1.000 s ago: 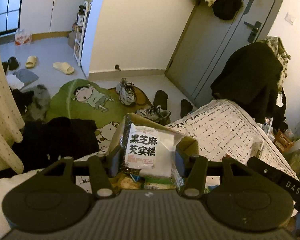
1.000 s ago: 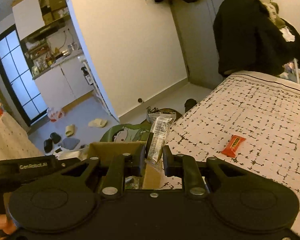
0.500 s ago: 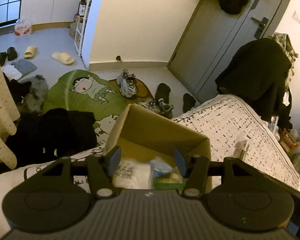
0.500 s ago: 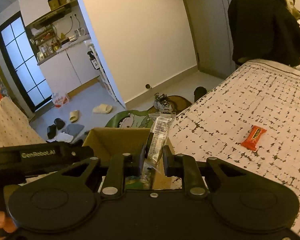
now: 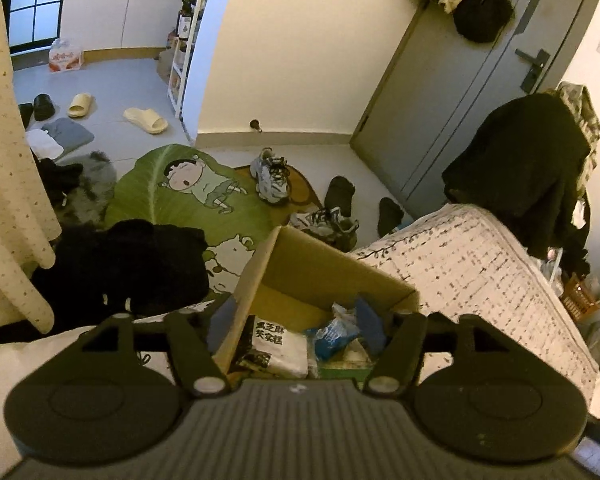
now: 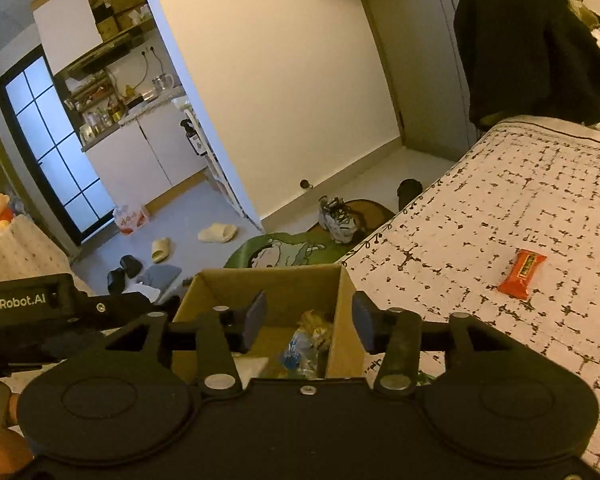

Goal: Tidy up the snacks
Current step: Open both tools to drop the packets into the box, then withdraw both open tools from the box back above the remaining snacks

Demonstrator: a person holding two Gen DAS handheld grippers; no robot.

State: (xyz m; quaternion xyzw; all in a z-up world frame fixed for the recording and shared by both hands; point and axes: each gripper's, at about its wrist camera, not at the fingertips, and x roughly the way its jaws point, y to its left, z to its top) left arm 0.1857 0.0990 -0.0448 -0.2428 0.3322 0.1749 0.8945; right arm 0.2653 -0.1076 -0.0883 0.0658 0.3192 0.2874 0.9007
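A cardboard box (image 5: pixel 324 268) stands on the bed at its foot corner; it also shows in the right wrist view (image 6: pixel 268 284). Inside lie a white packet with black characters (image 5: pixel 276 344), a blue-wrapped snack (image 5: pixel 332 336) and other wrappers (image 6: pixel 304 344). My left gripper (image 5: pixel 296 320) is open and empty just above the box's near side. My right gripper (image 6: pixel 306 316) is open and empty over the box. An orange snack bar (image 6: pixel 522 274) lies on the patterned bedspread (image 6: pixel 500 220) to the right of the box.
Beyond the bed's foot the floor holds a green cartoon rug (image 5: pixel 180 196), sneakers (image 5: pixel 272 176), slippers (image 5: pixel 146 120) and dark clothes (image 5: pixel 132 264). A chair heaped with a black coat (image 5: pixel 524 168) stands by the grey door (image 5: pixel 460 92). The left gripper's body (image 6: pixel 40 312) is beside the right one.
The left gripper let go of the white packet, which now lies in the box. The right gripper opened and its clear-wrapped snack dropped out of its fingers.
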